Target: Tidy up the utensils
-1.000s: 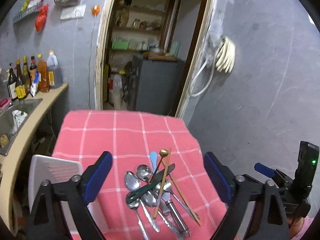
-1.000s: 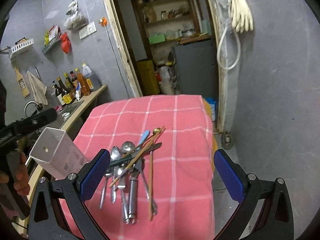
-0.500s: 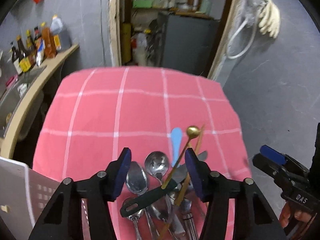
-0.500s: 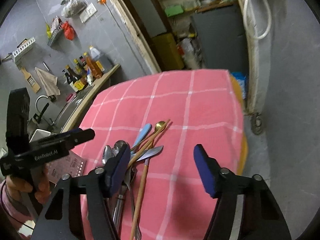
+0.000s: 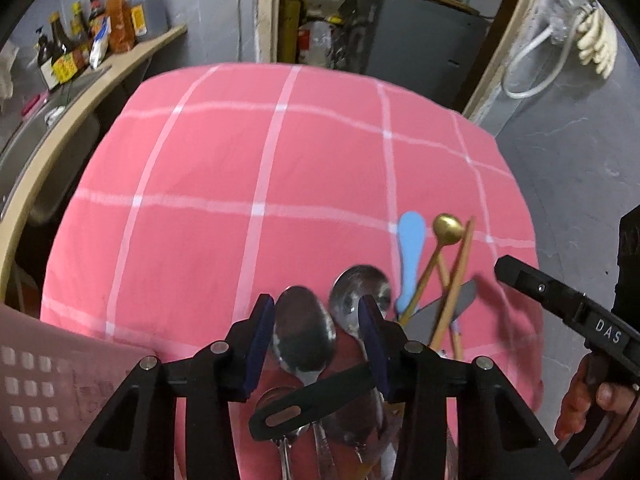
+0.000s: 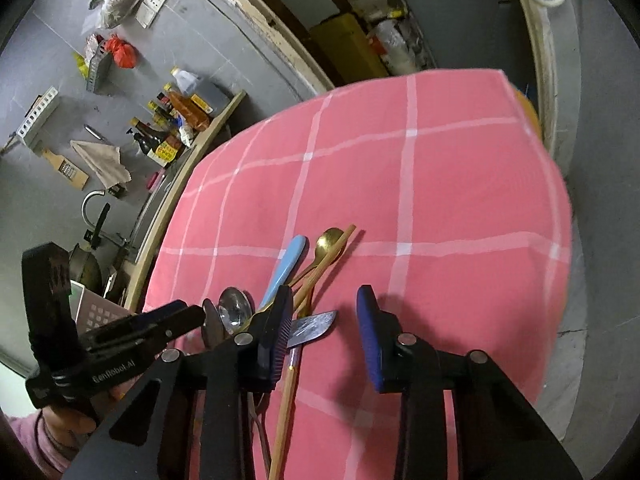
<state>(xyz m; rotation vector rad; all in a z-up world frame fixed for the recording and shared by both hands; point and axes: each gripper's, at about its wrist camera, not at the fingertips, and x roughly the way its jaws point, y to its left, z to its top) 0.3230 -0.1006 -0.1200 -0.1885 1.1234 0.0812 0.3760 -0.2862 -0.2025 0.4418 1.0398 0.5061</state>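
Note:
A pile of utensils lies on the red checked tablecloth (image 5: pixel 208 184): steel spoons (image 5: pixel 304 332), a blue-handled spoon (image 5: pixel 410 248), a gold spoon (image 5: pixel 446 228), wooden chopsticks (image 5: pixel 456 280) and a black-handled knife (image 5: pixel 316 396). My left gripper (image 5: pixel 318 344) hangs low over the pile, jaws half closed either side of a steel spoon, not gripping. My right gripper (image 6: pixel 324 336) is open just right of the pile, over the knife blade (image 6: pixel 314 326) and chopsticks (image 6: pixel 320 272). The left gripper's body shows in the right wrist view (image 6: pixel 120 348).
A white perforated holder (image 5: pixel 44 380) stands at the table's near left, also in the right wrist view (image 6: pixel 100 312). A counter with sauce bottles (image 5: pixel 92 40) and a sink runs along the left. A doorway lies beyond the table's far edge.
Both grippers have dropped and moved in toward the utensil pile. Both jaw gaps have narrowed. The left now straddles a steel spoon.

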